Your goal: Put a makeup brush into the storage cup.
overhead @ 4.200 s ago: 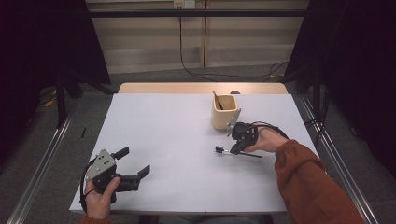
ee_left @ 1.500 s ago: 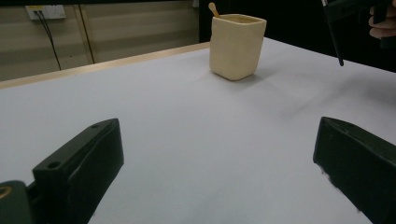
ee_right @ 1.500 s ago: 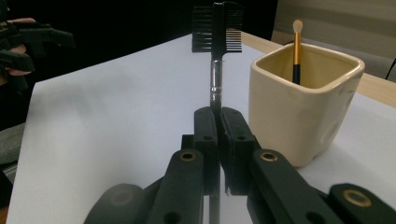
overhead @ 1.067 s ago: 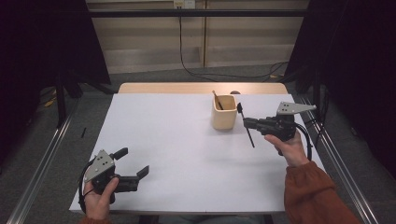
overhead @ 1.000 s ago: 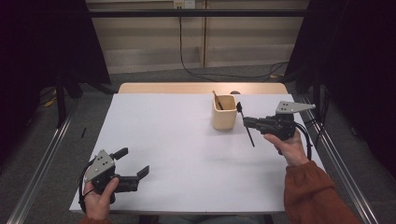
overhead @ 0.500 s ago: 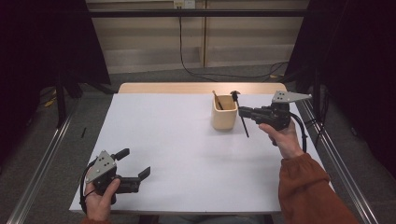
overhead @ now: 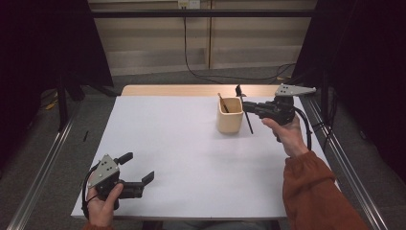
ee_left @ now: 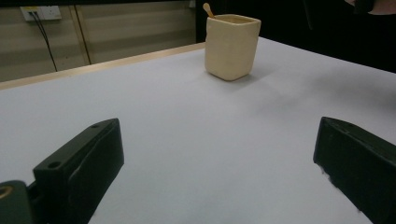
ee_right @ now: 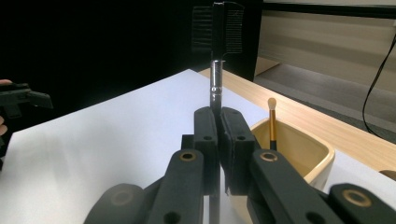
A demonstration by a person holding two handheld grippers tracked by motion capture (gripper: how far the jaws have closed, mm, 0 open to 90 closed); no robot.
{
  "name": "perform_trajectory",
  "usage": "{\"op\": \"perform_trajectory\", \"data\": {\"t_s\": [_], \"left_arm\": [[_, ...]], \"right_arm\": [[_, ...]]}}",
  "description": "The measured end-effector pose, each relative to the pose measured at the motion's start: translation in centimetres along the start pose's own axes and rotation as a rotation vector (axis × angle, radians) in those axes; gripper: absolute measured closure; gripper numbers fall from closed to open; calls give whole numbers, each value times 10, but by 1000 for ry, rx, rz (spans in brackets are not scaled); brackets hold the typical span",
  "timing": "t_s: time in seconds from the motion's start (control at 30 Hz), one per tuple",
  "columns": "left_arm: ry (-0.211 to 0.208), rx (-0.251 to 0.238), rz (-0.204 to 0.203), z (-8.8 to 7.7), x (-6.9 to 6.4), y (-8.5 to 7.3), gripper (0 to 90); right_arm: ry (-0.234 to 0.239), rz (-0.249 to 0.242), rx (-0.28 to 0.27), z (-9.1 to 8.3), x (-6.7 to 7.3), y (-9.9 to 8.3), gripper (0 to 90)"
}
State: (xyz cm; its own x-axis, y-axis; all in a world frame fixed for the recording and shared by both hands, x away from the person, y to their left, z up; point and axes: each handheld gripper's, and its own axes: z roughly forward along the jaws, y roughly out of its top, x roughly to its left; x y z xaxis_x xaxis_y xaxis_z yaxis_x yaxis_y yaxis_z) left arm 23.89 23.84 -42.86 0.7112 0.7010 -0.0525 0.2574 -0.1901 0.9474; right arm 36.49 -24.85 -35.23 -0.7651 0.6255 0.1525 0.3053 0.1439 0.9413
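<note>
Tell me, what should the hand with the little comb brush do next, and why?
Probably move the brush over the cup and lower it in. The right gripper is shut on its handle beside the cup, above the table, and another brush already stands inside.

The high view looks forward and down from above the person's side of the table (overhead: pixel 191 143), covering its whole top and the floor beyond. The left gripper view sits low and close to the tabletop, facing across it toward the beige cup (ee_left: pixel 232 45). The right gripper view looks along its jaws, just above that cup (ee_right: pixel 299 144). All three views share it.
</note>
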Motion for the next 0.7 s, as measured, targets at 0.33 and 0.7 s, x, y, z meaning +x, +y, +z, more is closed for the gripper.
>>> {"op": "perform_trajectory", "data": {"t_s": [0.33, 0.7], "left_arm": [[-7, -5, 7, 0, -1, 0, 18], [-30, 3, 4, 2, -3, 0, 16]], "right_arm": [[-13, -8, -18, 6, -5, 9, 858], [-3, -26, -26, 18, -7, 23, 858]]}}
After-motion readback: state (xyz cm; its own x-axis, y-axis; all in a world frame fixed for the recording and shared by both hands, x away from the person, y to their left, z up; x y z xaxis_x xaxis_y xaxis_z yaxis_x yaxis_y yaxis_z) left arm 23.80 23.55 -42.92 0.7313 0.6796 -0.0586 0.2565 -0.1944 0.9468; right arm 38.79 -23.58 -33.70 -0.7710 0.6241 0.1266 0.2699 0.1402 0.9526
